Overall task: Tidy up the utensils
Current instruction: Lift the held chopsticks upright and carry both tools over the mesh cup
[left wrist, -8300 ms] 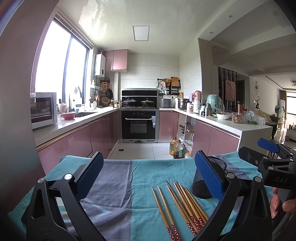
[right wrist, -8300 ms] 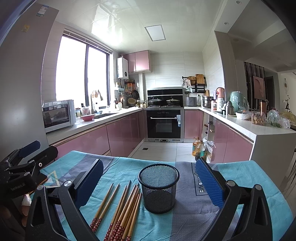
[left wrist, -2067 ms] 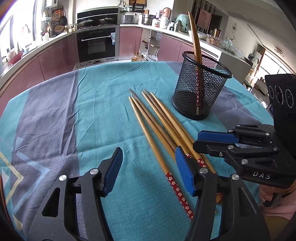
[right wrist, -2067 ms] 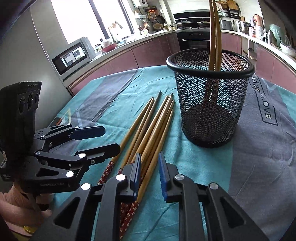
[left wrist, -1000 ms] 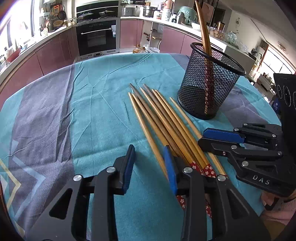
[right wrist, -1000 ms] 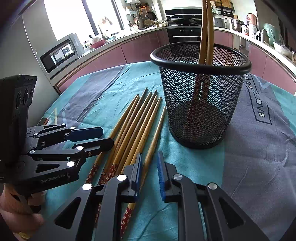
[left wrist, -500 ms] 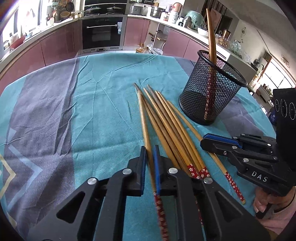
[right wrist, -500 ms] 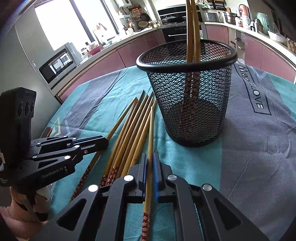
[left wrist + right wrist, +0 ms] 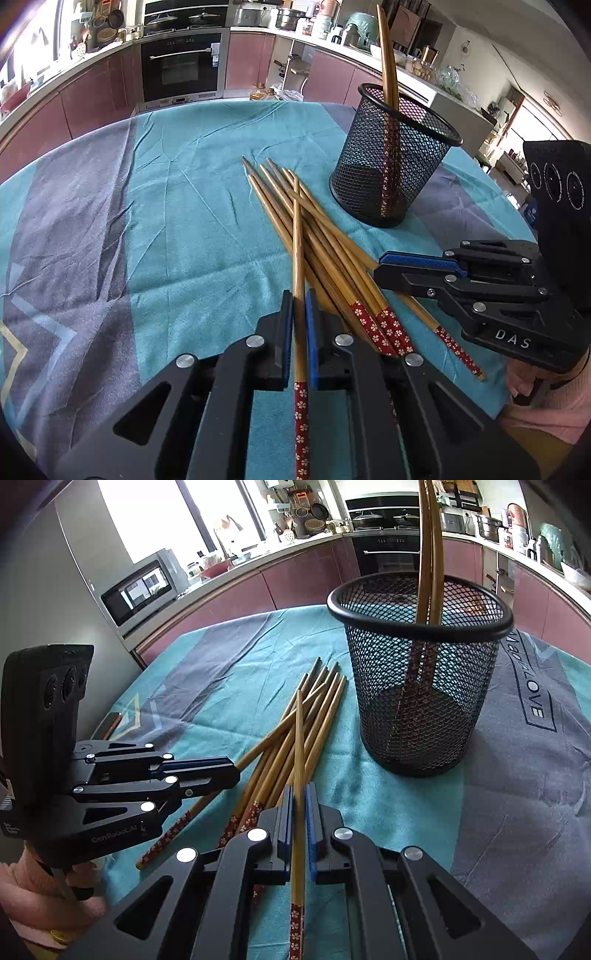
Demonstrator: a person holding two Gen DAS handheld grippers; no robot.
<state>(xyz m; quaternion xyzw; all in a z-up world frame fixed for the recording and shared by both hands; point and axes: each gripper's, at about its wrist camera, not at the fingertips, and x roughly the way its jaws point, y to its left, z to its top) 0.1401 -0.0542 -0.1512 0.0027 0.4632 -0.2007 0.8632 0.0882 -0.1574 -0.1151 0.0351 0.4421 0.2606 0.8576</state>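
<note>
Two hand-held grippers, earlier open, now each clamping one chopstick.

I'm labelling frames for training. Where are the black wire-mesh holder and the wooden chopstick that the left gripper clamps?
Black wire-mesh holder (image 9: 388,177): left wrist view, front mesh wall.
Wooden chopstick in the left gripper (image 9: 298,251): left wrist view, bare shaft ahead of the jaws.

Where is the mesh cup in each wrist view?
Left wrist: the mesh cup stands upper right, beyond the loose chopsticks.
Right wrist: the mesh cup stands upper right of centre, close and large.
Shared landmark: two chopsticks standing in the cup, and the black oven behind.
</note>
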